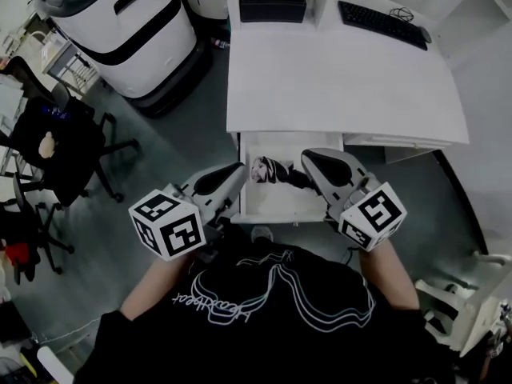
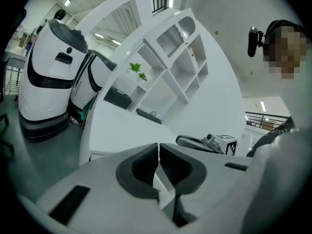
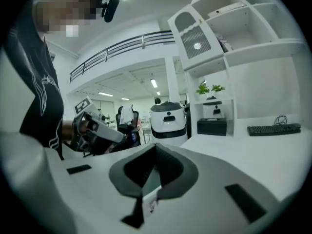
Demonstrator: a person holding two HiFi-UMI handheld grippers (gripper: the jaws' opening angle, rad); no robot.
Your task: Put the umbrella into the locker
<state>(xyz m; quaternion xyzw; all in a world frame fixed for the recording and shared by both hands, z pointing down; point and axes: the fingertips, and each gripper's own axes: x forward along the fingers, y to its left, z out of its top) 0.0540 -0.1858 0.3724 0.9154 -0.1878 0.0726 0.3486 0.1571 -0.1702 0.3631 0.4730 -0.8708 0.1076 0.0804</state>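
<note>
I have two grippers up. The left gripper and the right gripper each have their fingers pressed together on nothing. One umbrella lies folded in the one open locker drawer, between my two pairs of fingertips. Beyond the fingertips are one desk, one keyboard and two white robots.

Head down — gripper views across desk
</note>
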